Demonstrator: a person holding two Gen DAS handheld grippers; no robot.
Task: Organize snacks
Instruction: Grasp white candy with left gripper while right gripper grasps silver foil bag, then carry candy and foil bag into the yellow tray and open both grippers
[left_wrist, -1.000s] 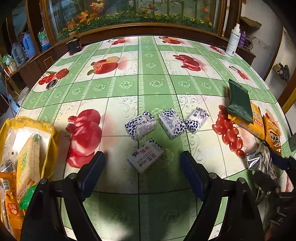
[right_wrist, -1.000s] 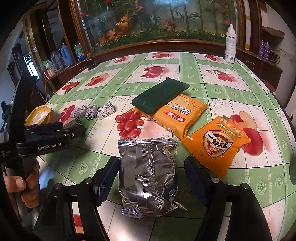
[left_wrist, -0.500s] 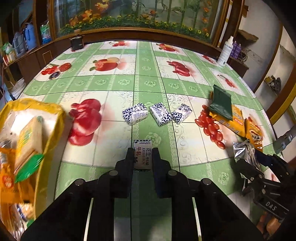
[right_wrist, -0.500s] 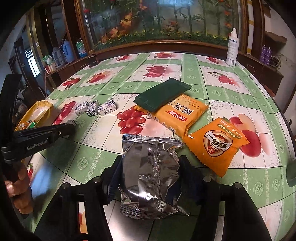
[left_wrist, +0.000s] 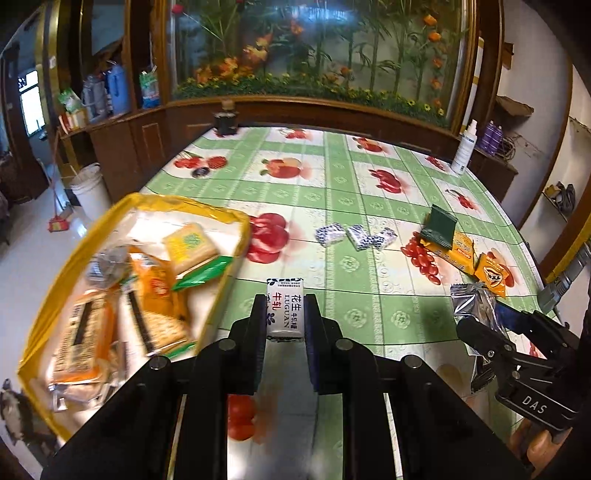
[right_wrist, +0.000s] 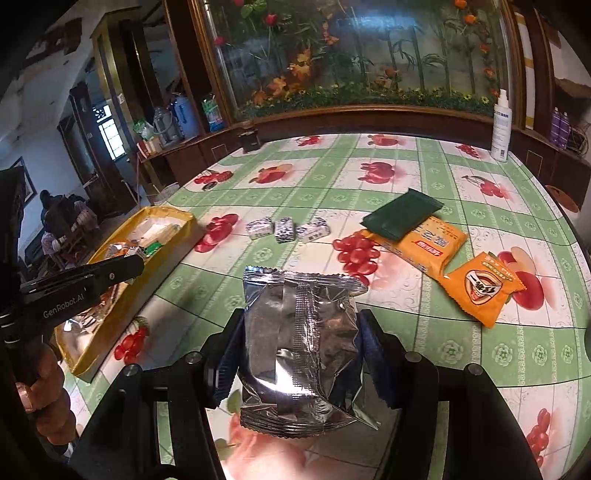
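Where a second ago both grippers stood spread over snacks still lying on the tablecloth (left_wrist: 369, 206), each now carries its own off the cloth. Then the yellow tray (left_wrist: 44, 295) showed only as a sliver at the far left of the left wrist view; now it fills the space just left of the left gripper (left_wrist: 285, 314), tilted in the frame and blurred. It holds a heap of packets: a pale cracker pack with a green label, orange packs, a green-edged wrapper and some clear-wrapped crackers nearest the camera. Between the left gripper's pads sits the white nougat bar (left_wrist: 284, 310), pinched along its long sides, its printed end sticking out ahead of the fingertips. Beyond those fingertips three blue-and-white candies (left_wrist: 354, 234) lie in a row on the cloth, where a second ago there were four such pieces. Farther right of them lie a dark green packet (left_wrist: 439, 225) resting on an orange biscuit pack (left_wrist: 460, 253), with a smaller orange sachet (left_wrist: 491, 271) beside it. At the right edge, the right gripper (right_wrist: 301, 339) has its pads pressed against both sides of the silver foil packet (right_wrist: 299, 332), which stands upright between them, its crimped top edge ahead of the fingertips and the foil dented at the sides. A hand (right_wrist: 44, 398) grips the left tool's handle.
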